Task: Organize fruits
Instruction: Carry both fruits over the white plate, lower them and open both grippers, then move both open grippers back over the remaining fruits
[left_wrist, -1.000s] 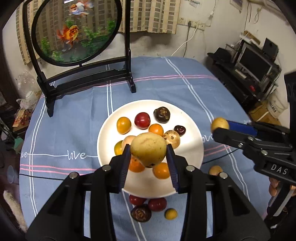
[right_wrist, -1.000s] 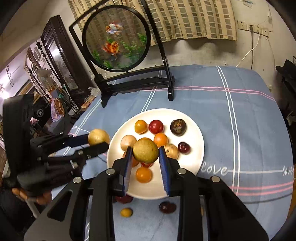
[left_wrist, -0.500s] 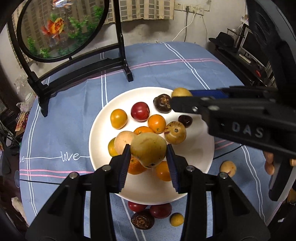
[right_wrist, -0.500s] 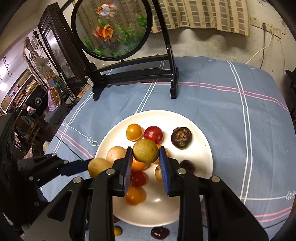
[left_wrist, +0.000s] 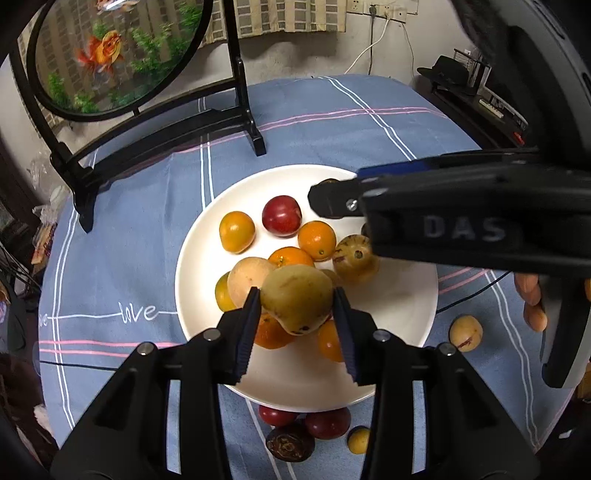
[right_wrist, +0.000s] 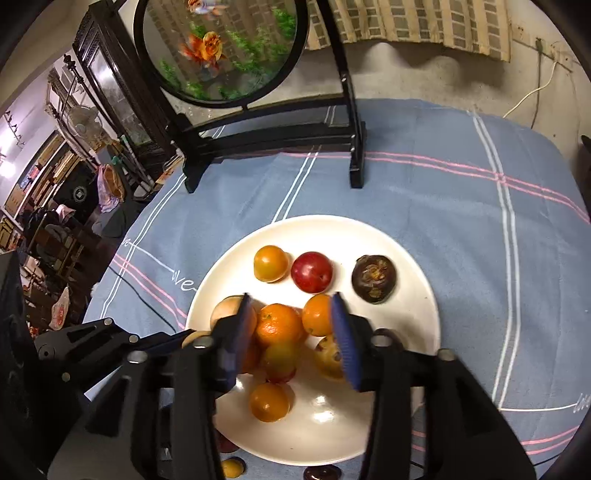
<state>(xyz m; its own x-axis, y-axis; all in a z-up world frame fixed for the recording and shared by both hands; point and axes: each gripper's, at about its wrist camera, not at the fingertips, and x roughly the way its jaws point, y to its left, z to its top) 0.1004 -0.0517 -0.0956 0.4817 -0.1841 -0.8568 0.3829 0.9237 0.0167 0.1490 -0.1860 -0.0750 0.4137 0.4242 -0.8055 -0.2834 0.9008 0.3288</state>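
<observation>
The white plate on the blue tablecloth holds a heap of fruit: a yellow-orange one at its 10 o'clock, a red plum at 11, oranges in the middle, a speckled fruit toward 2.

The left gripper is closed on a yellow-green pear with brown specks, held over the plate's centre.

The right gripper stands wide open with nothing between its fingers, above the oranges; a dark wrinkled fruit sits at the plate's 1 o'clock.
</observation>
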